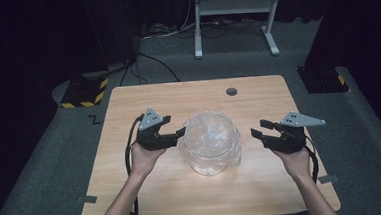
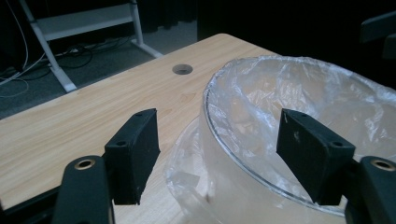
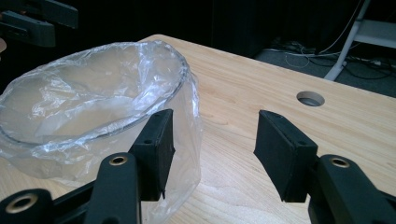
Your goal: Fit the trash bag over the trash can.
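Note:
A clear glass bowl (image 1: 210, 141) lined with a crinkled transparent plastic bag stands at the middle of the wooden table (image 1: 149, 195). My left gripper (image 1: 177, 126) is at the bowl's left side, open. In the left gripper view (image 2: 217, 126) its jaws straddle the bowl (image 2: 327, 93) at the rim, one jaw outside and one over the inside, and neither pad presses on it. To the bowl's right, a short gap away, my right gripper (image 1: 258, 128) is open. In the right gripper view (image 3: 215, 116) only bare table lies between the jaws, with the bowl (image 3: 93, 88) beside the left jaw.
A round cable hole (image 1: 231, 91) is in the table near its far edge. Beyond the table stand a white metal frame (image 1: 232, 4) with cables on the floor, and a black base with yellow-black tape (image 1: 85, 91) at the left. The bag's loose plastic spills around the bowl's foot.

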